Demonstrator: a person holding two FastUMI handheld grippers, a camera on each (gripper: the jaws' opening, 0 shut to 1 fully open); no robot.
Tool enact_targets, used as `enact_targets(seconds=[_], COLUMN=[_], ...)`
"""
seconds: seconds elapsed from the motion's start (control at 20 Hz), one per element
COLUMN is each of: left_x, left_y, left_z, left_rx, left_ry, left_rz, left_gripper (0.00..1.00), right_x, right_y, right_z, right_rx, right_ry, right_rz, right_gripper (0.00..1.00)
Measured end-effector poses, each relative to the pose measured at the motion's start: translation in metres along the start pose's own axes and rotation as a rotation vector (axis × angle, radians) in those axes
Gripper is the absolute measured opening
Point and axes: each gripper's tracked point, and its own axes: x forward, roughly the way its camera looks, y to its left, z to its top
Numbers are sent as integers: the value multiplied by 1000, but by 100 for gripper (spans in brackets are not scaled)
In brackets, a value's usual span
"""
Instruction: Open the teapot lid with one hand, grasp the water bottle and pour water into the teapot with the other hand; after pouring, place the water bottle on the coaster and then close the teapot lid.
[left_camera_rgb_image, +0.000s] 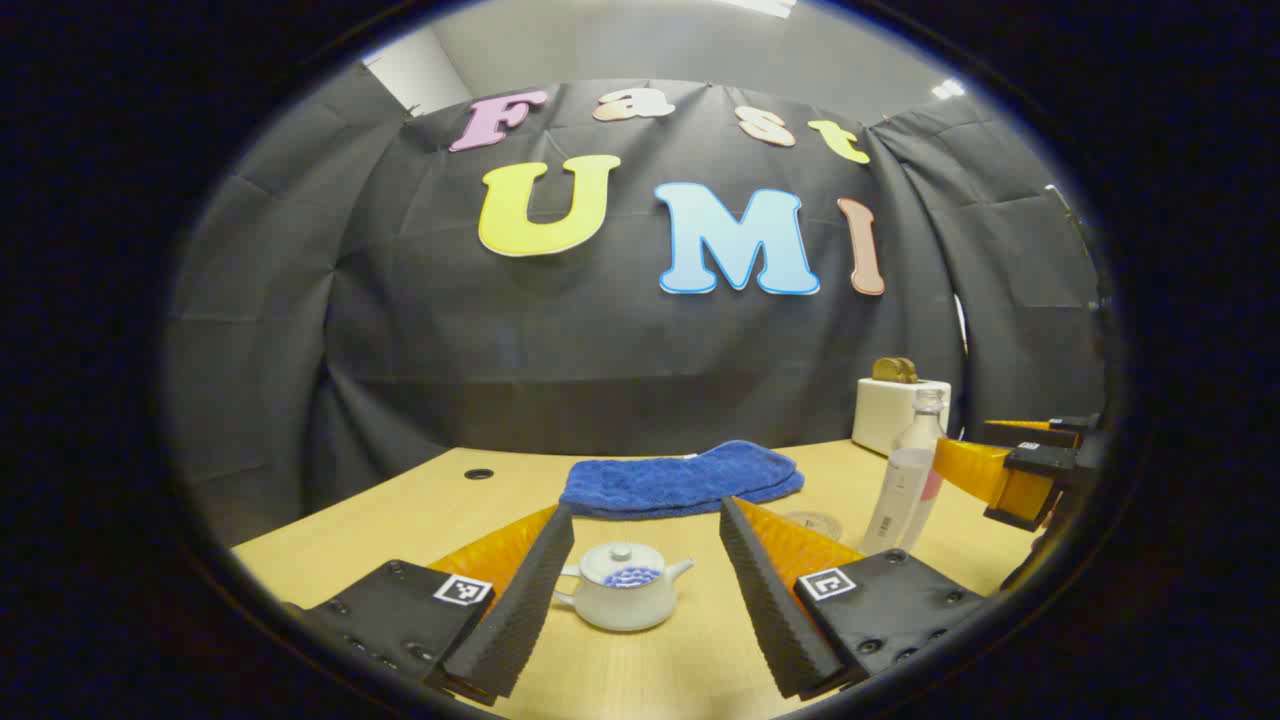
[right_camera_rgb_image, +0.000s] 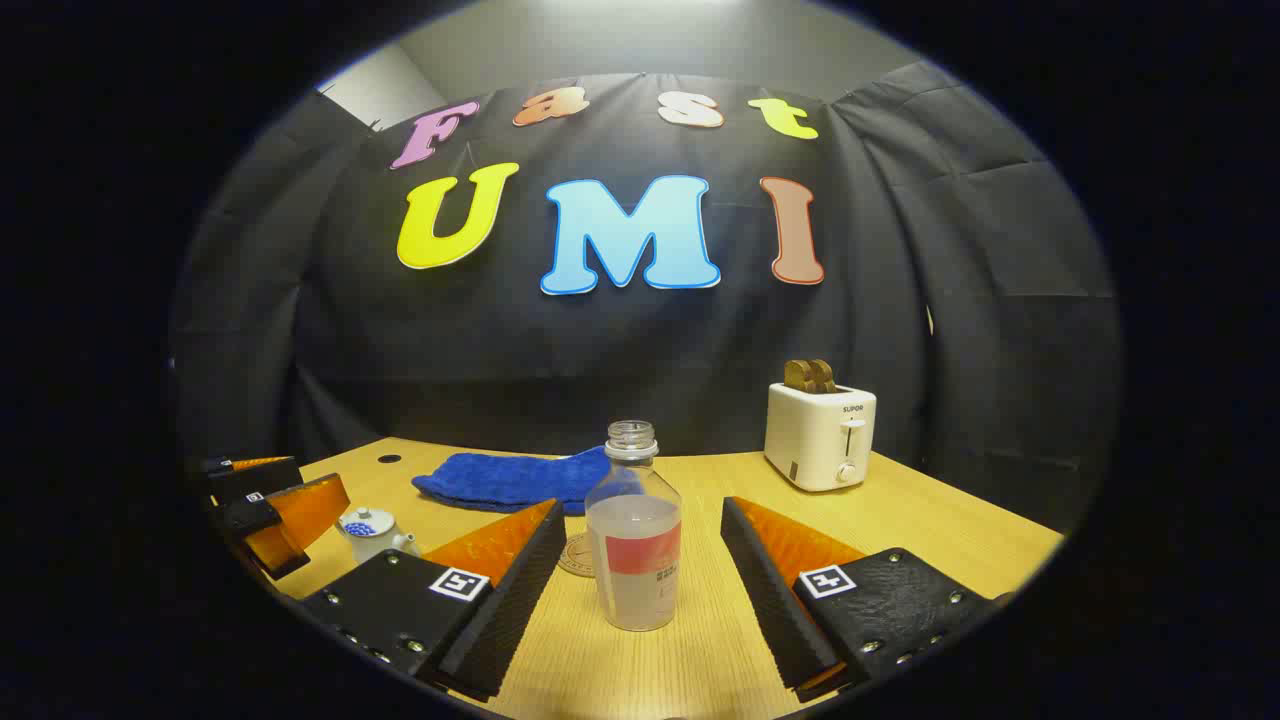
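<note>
In the left gripper view, the left gripper is held low and level over the wooden bench, its fingers spread wide apart with the small white teapot standing between them, untouched, lid on. Behind lies a folded blue towel; farther right the water bottle stands upright before a white toaster, with the right gripper just beside it at the edge.

In the right gripper view, the left gripper sits at far left by the teapot. The right gripper is level too, fingers parted on either side of the uncapped bottle, not touching it. A round coaster lies just behind the bottle; the toaster stands at right
</note>
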Motion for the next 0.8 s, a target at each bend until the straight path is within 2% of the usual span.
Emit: enact_targets(seconds=[0.8], left_x=[21], left_y=[-1], left_z=[-15], left_rx=[-8], left_ry=[31], left_rz=[-6], left_gripper=[99], right_x=[5], right_y=[4], right_z=[-6], right_rx=[-26], right_ry=[23], right_rz=[11], right_gripper=[97])
